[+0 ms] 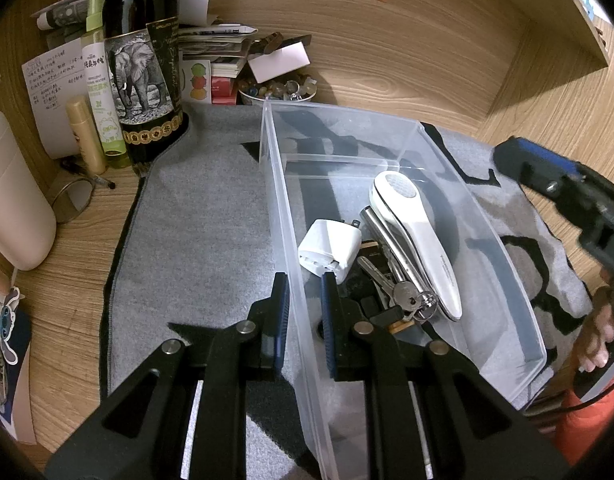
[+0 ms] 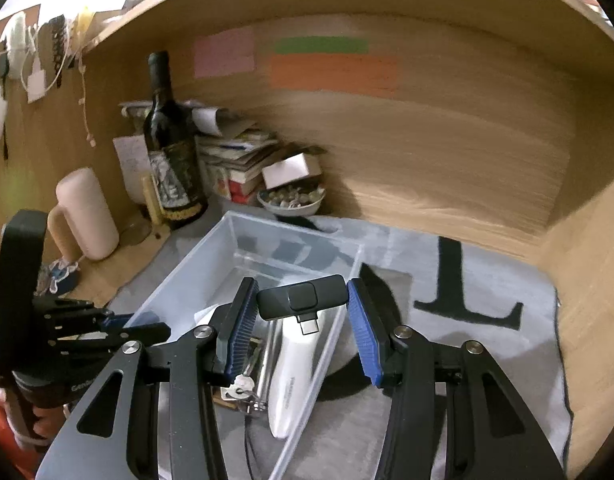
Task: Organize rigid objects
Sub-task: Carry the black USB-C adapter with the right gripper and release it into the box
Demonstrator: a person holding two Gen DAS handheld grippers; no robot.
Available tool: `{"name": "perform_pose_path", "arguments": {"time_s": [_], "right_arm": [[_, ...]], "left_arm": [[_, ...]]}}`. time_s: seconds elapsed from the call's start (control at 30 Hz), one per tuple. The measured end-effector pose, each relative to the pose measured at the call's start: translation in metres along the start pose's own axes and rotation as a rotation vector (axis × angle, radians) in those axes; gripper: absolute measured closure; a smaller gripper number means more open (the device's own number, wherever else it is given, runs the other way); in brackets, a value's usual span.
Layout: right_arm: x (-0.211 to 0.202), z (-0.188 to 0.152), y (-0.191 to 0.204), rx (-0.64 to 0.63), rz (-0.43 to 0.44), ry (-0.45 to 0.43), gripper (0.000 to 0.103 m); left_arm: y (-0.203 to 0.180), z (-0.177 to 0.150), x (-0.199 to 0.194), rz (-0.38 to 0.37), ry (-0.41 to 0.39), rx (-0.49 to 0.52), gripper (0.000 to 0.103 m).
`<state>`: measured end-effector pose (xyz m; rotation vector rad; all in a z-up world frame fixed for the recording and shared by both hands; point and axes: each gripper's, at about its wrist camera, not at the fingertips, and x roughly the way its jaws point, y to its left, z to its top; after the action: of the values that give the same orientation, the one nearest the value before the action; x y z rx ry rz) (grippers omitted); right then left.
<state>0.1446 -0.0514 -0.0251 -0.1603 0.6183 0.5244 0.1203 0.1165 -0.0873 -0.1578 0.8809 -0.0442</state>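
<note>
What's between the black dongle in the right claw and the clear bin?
Nothing visible. The right claw holds the black dongle over the open-topped clear bin. Below it lie the white handheld device and keys; the bin's far end looks bare.

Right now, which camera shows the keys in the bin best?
The left wrist view: the keys lie unobstructed in the clear bin. The right wrist view shows only a bit of them behind the right tool.
</note>
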Motion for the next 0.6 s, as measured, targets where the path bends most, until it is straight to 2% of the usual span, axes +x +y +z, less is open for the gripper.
{"name": "perform_pose_path", "arguments": {"time_s": [0.43, 0.6], "right_arm": [[0.048, -0.013, 0.023, -0.093, 0.066, 0.187, 0.061], [0.049, -0.016, 0.026, -0.106, 0.078, 0.207, 0.061]], "left_arm": [[0.0, 0.0, 0.0, 0.001, 0.0, 0.001, 0.089], [0.0, -0.001, 0.0, 0.003, 0.005, 0.004, 0.089]]}}
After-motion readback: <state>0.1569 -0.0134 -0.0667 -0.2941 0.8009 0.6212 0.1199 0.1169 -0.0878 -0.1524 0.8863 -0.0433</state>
